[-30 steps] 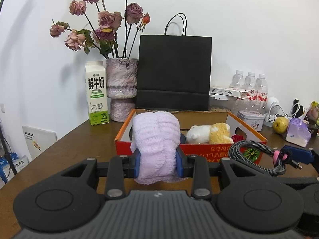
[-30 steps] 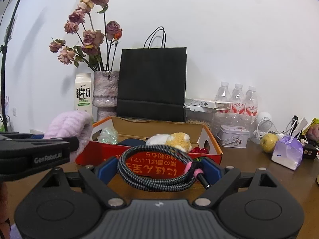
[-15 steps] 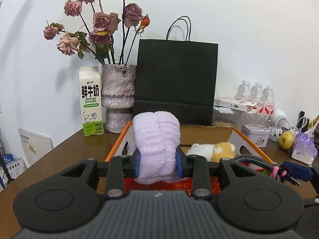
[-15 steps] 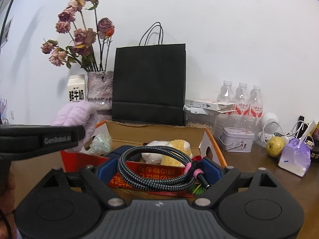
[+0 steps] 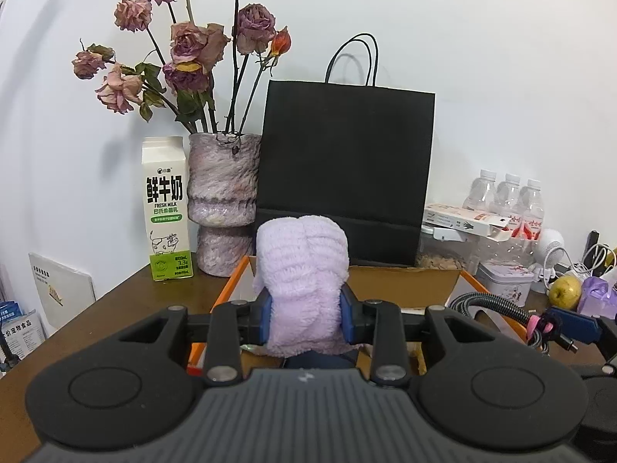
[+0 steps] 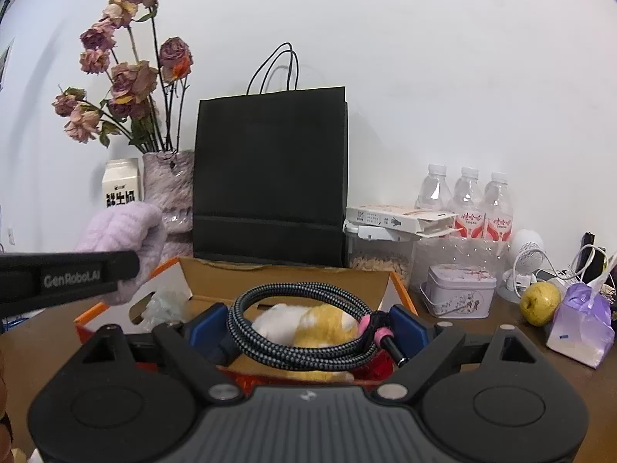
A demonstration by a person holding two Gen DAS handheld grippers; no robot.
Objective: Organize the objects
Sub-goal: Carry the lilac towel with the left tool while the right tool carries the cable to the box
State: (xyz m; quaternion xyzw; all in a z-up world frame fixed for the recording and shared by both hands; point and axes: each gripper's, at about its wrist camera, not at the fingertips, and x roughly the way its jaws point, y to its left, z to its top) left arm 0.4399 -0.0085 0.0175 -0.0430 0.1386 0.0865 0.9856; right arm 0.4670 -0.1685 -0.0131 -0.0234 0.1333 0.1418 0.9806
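- Towel [image 5: 302, 277], lilac and fluffy, stands rolled upright between my left gripper [image 5: 304, 318]'s blue pads, just above the near left end of the orange cardboard box [image 5: 231, 283].
- Both grippers point slightly downward toward the box, side by side; from the right camera I see the left one's black arm crossing the left edge with the towel [image 6: 123, 239] at its tip.
- My right gripper [image 6: 308, 328] hangs over the box's near wall, above a white and yellow plush toy [image 6: 308, 320] lying inside.
- Behind the box stand a black paper bag [image 5: 347, 169], a fuzzy vase [image 5: 223, 200] of dried roses and a milk carton [image 5: 166, 208]; to the right sit water bottles [image 6: 468, 200], a small tin [image 6: 459, 295], a pear [image 6: 540, 303] and a purple pouch [image 6: 582, 328] on the table [image 5: 115, 308].
- Left gripper: narrow, pads pressed into the towel's sides.
- Right gripper: spread wide, with a coiled braided cable [image 6: 300, 328] stretched across between its pads, the pink tie at the right pad.
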